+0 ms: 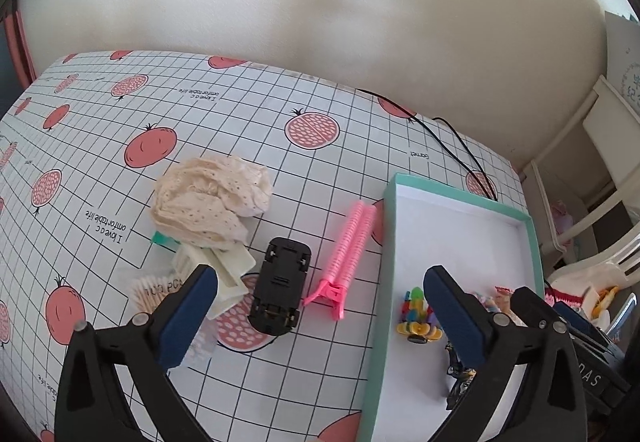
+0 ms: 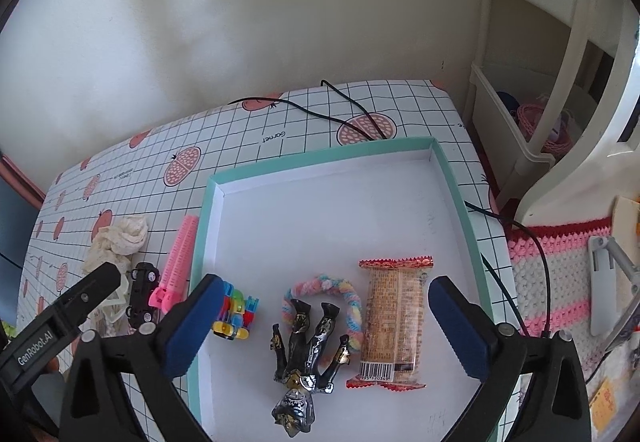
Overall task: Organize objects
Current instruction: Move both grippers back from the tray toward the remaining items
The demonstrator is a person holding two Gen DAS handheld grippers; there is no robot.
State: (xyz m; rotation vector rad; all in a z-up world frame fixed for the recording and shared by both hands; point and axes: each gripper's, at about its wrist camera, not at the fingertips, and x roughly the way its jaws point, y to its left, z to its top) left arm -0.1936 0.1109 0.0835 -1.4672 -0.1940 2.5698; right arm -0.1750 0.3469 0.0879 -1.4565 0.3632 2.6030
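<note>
A teal box (image 2: 456, 194) with a white floor holds a colourful block toy (image 2: 236, 312), a pastel braided ring (image 2: 352, 302), a black and silver figure (image 2: 308, 362) and a snack packet (image 2: 394, 322). My right gripper (image 2: 324, 326) is open and empty above them. My left gripper (image 1: 320, 318) is open and empty above an overturned black toy car (image 1: 280, 286) and a pink hair clip (image 1: 348, 250) on the table, left of the box (image 1: 384, 282). A cream lace cloth (image 1: 212, 202) and a cream clip (image 1: 228, 274) lie further left.
A pack of cotton swabs (image 1: 152, 290) lies by the left finger. A black cable (image 2: 344, 114) crosses the far table edge. A crocheted mat (image 2: 560, 274) and white chair (image 2: 580, 102) stand right of the table. The wall is behind.
</note>
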